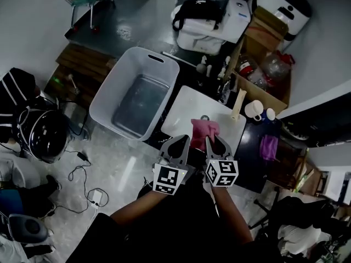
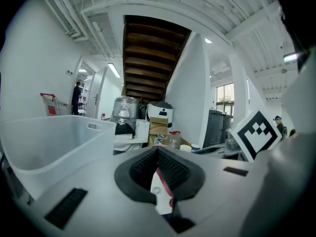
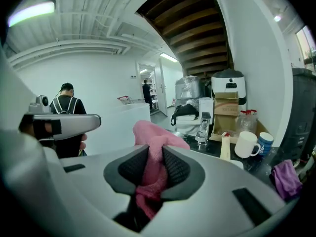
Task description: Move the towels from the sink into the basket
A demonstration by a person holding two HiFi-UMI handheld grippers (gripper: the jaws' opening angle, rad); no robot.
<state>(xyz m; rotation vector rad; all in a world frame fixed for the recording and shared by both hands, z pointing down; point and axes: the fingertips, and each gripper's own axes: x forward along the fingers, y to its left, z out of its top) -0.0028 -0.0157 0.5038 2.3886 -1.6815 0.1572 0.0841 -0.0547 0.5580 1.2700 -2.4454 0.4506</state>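
Note:
A pink towel (image 1: pixel 203 128) hangs above the white sink (image 1: pixel 186 106), bunched up between the pads of my right gripper (image 1: pixel 216 142), which is shut on it. In the right gripper view the pink towel (image 3: pixel 154 137) fills the gap between the pads and sticks up past the right gripper (image 3: pixel 154 157). The big white basket (image 1: pixel 135 91) stands on the floor left of the sink, and nothing lies in it. My left gripper (image 1: pixel 177 143) hovers beside the right one at the sink's near edge. The left gripper (image 2: pixel 158 153) has its pads together, holding no towel.
A purple cloth (image 1: pixel 268 147) lies on the dark counter right of the sink, near a white mug (image 3: pixel 245 144) and a blue cup (image 3: pixel 265 143). A slim bottle (image 1: pixel 238 104) stands behind the sink. A helmet (image 1: pixel 44 133) and cables lie on the floor left.

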